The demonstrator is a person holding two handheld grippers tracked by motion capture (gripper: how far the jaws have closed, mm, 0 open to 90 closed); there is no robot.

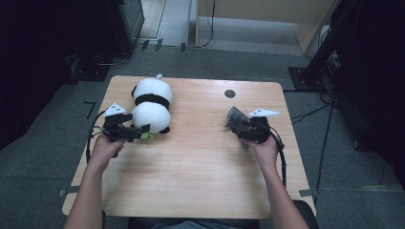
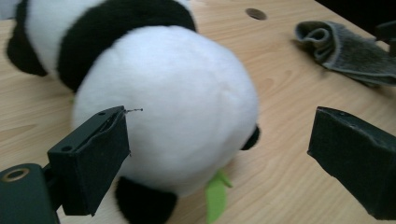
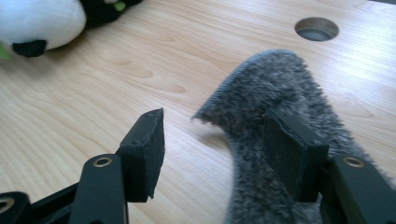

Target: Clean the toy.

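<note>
On the table (image 1: 191, 181), one panda plush (image 1: 152, 106), one grey cloth (image 1: 237, 117); both grippers' jaws gape, released.

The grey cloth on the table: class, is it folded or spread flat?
Folded. In the left gripper view the grey cloth shows a doubled, rolled-over edge with stacked layers on the table.
</note>
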